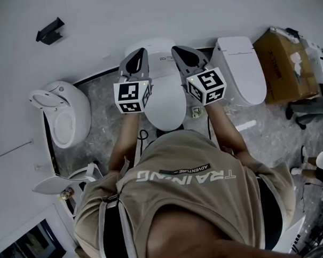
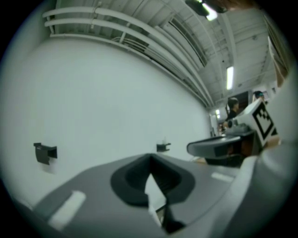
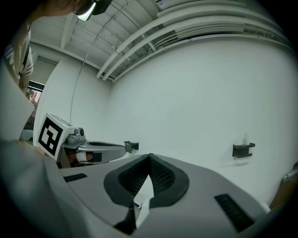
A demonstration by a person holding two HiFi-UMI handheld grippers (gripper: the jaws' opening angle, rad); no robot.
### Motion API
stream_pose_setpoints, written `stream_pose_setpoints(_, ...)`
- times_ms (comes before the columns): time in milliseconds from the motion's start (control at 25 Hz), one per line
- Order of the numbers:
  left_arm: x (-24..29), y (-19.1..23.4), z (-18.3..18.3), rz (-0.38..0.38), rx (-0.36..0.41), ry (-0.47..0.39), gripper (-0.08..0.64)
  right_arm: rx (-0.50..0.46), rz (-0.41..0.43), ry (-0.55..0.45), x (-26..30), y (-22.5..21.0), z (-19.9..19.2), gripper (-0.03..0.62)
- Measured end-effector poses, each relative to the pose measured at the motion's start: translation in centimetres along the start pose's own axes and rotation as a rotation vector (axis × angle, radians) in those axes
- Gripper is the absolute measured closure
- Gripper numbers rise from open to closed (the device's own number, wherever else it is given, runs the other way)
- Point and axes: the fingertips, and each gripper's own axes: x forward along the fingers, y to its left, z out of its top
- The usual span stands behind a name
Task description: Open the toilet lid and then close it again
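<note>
The toilet stands straight ahead of me, its white oval lid (image 1: 165, 105) lying down flat over the bowl. Both grippers hover level above it and point at the white wall behind. My left gripper (image 1: 138, 53) is over the lid's left side. In the left gripper view its dark pads (image 2: 150, 158) meet at the tips with nothing between them. My right gripper (image 1: 178, 49) is over the right side. Its ribbed pads (image 3: 149, 157) also meet at the tips, empty. Neither gripper touches the lid. Each gripper view shows the other gripper alongside.
A second toilet (image 1: 64, 111) stands to the left and a third (image 1: 241, 69) to the right, with a cardboard box (image 1: 284, 67) beyond it. Black brackets (image 1: 50, 30) are fixed on the wall. Another white fixture (image 1: 57, 184) is at lower left.
</note>
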Motion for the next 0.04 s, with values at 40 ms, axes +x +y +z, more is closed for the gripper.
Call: stream_pose_setpoints(40,-0.14,-0.26,0.00,-0.010,0.009,0.000,0.557,0.000,0.005,0.004,0.07,0.31,-0.16,0.578)
